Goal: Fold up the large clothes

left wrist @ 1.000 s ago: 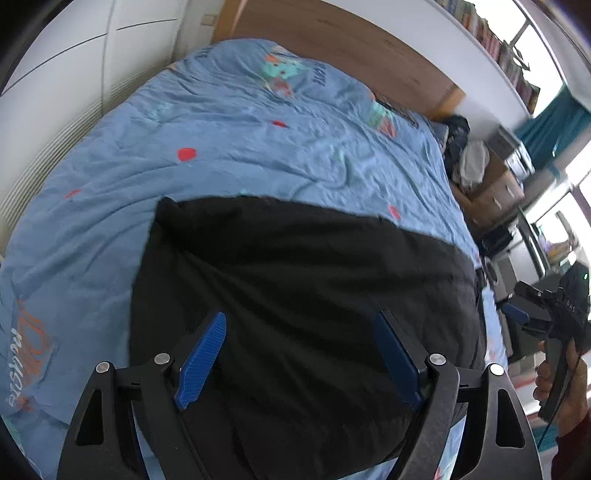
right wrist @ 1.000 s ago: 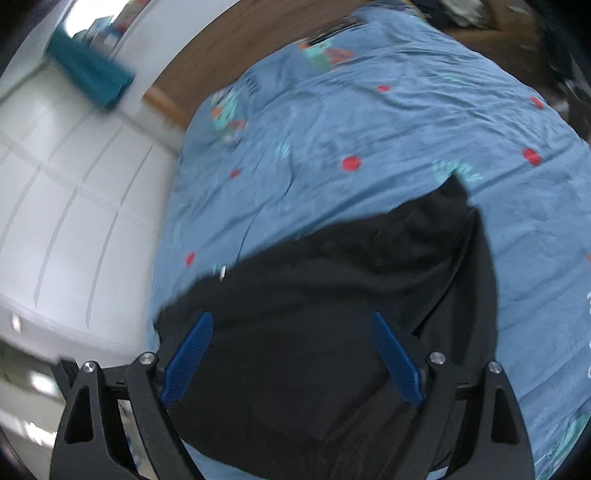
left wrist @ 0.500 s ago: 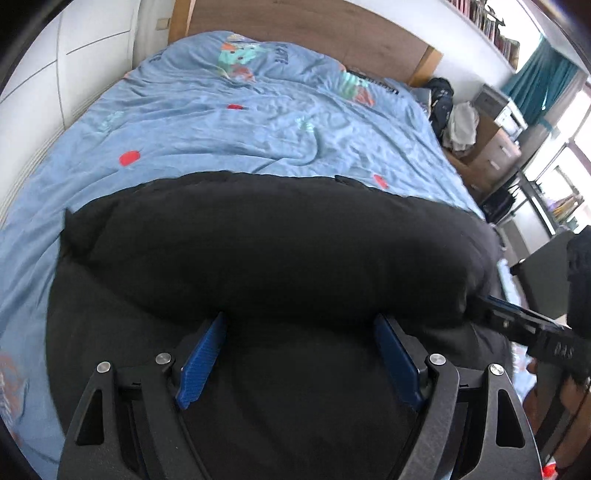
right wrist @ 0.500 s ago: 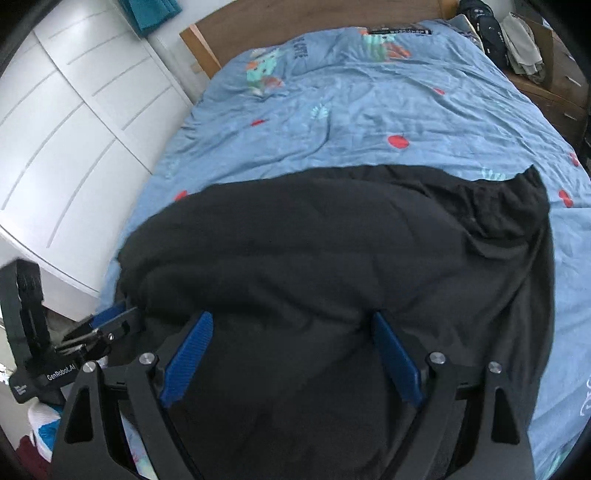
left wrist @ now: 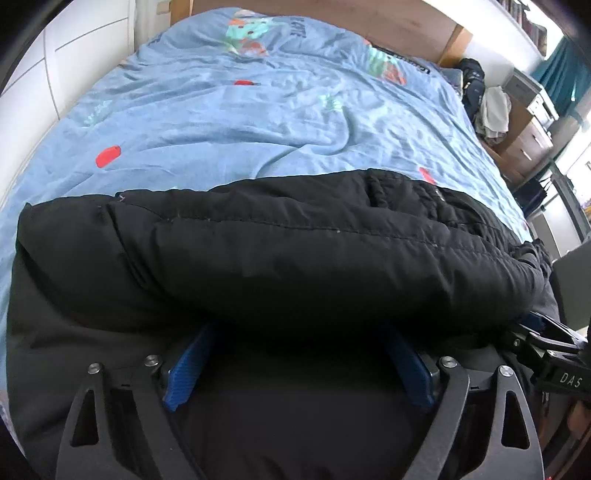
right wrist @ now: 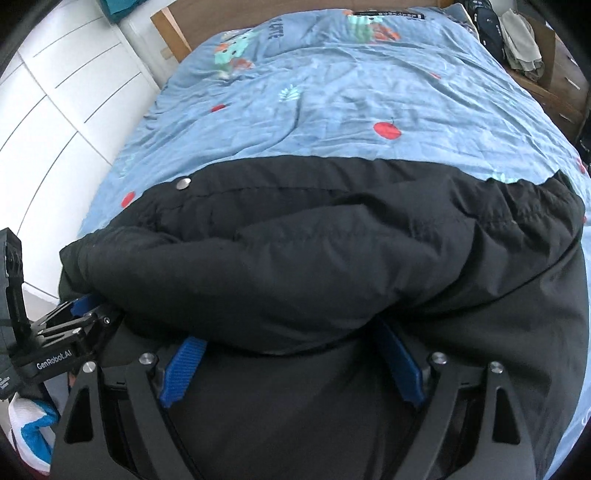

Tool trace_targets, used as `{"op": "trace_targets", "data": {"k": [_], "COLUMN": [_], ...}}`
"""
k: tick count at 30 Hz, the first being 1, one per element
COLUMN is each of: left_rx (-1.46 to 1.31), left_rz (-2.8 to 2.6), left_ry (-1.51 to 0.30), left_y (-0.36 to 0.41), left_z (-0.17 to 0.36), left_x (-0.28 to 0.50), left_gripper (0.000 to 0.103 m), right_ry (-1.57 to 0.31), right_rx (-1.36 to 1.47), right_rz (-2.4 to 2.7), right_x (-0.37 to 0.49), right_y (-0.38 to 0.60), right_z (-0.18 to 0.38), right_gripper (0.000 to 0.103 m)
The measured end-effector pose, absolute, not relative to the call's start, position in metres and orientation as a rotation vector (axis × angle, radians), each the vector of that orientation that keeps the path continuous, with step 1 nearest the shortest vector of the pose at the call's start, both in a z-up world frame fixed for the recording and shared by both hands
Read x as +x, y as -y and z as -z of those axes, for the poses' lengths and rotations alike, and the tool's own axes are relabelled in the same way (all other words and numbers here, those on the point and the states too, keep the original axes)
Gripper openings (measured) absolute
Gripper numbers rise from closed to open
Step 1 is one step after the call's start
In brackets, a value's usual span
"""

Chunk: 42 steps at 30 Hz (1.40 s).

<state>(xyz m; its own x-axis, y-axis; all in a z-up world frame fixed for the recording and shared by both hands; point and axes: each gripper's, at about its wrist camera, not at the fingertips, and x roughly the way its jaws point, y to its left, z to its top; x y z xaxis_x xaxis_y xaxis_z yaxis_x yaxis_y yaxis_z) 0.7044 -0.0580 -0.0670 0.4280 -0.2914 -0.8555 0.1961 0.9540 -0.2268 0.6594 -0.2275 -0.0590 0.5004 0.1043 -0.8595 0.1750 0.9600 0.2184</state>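
A large black padded garment (left wrist: 295, 251) lies on the near part of a blue bed, with a thick fold of it bulging over the flat lower layer; it also fills the right wrist view (right wrist: 314, 266). My left gripper (left wrist: 299, 343) is open, its blue fingertips tucked under the fold's near edge. My right gripper (right wrist: 291, 339) is open too, its fingertips likewise under the fold. The right gripper shows at the left wrist view's right edge (left wrist: 543, 343); the left gripper shows at the right wrist view's left edge (right wrist: 66, 336). A metal snap (right wrist: 183, 182) sits on the garment's far edge.
The blue printed bedspread (left wrist: 258, 122) stretches to a wooden headboard (left wrist: 369, 22). White wardrobe doors (right wrist: 55, 110) stand along the left side. A wooden dresser (left wrist: 524, 136) with piled clothes stands at the right of the bed.
Both grippers have moved forward and lower onto the garment. The fold of black fabric has grown thicker and now covers both pairs of fingertips.
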Motion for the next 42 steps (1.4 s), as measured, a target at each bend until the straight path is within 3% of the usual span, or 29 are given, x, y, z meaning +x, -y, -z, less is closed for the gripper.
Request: {"op": "trace_targets", "data": {"k": [13, 25, 33, 42], "left_rx": [-0.044, -0.146, -0.206, -0.178], "left_rz": [0.242, 0.228, 0.137, 0.316], "left_ry": [-1.186, -1.197, -1.107, -1.042], "left_y": [0.070, 0.039, 0.006, 0.041], "left_z": [0.077, 0.065, 0.029, 0.010], "left_x": [0.763, 0.761, 0.748, 0.714], "left_gripper": [0.100, 0.100, 0.097, 0.097], "right_ry": [-1.088, -1.064, -1.031, -0.932], "right_rx": [0.304, 0.376, 0.353, 0.364], "right_rz": [0.064, 0.079, 0.185, 0.132], "right_x": [0.715, 0.710, 0.704, 0.660], "right_y": [0.242, 0.275, 0.293, 0.264], "right_z": [0.076, 0.064, 0.037, 0.007], "right_gripper": [0.090, 0.088, 0.088, 0.088]}}
